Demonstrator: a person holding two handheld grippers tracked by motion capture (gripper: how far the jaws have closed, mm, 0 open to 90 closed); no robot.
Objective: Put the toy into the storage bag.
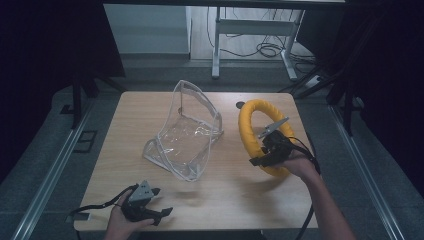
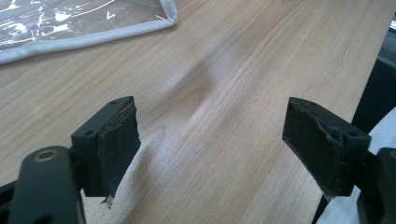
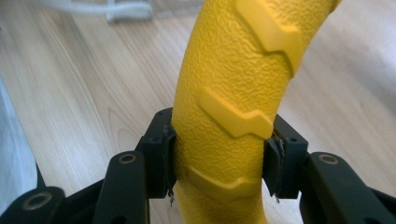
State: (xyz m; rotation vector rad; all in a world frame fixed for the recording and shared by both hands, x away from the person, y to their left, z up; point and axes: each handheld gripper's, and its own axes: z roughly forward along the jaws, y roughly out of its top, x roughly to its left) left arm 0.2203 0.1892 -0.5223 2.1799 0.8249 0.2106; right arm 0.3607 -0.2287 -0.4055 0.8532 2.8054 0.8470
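Note:
A yellow textured ring (image 1: 251,123) stands tilted up at the right of the wooden table (image 1: 130,107). My right gripper (image 1: 264,156) is shut on its near part; in the right gripper view both jaws press the sides of the ring (image 3: 224,93). A clear plastic pouch with a white trim (image 1: 185,132) sits open in the middle of the table. My left gripper (image 1: 161,202) rests near the front left edge, open with nothing between its pads (image 2: 116,140). The pouch's corner (image 2: 88,23) lies ahead of it at upper left in the left gripper view.
A small dark spot (image 1: 240,105) marks the table behind the ring. Beyond the far edge stand white desk legs (image 1: 216,45) and cables on the floor (image 1: 267,50). Dark curtains hang on both sides.

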